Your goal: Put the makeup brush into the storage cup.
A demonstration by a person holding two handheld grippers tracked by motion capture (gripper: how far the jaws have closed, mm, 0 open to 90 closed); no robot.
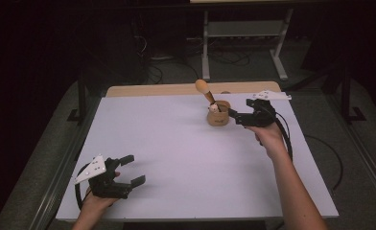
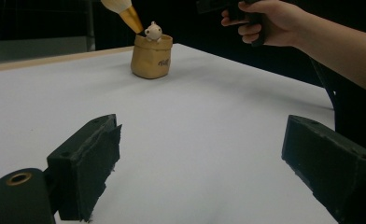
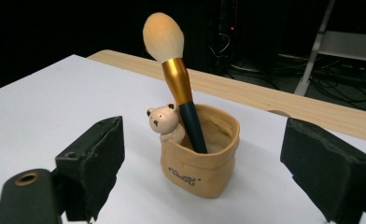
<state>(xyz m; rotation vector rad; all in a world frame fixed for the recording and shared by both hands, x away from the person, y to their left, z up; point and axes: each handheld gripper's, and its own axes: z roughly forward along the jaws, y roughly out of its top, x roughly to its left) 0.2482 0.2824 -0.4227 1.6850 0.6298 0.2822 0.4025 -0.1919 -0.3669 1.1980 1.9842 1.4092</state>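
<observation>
Nearest us, at the front left of the counter (image 1: 176, 158), our left tongs (image 1: 131, 169) rest with their jaws spread wide and nothing between them. Our right tongs (image 1: 234, 116) sit at the far right, just beside the little pot (image 1: 218, 116), jaws wide apart and gripping nothing; in the right gripper view the pot stands ahead of the gap, clear of both pads.

The pot (image 3: 200, 154) is shaped like a soft tan sack with a rolled rim, matte and slightly lumpy, with a small bear figure (image 3: 165, 122) peeking over its edge. A makeup brush (image 3: 177, 84) stands in it, leaning: dark slim handle, shiny gold ferrule, pale fluffy rounded head.

The brush looks freshly set in the pot, so we judge the step to be drawing the right tongs clear. To do it well we should back away level and straight, keeping the jaws wide, so neither pad clips the rim or the leaning handle; the pot looks light and could tip or slide on the smooth white surface.
</observation>
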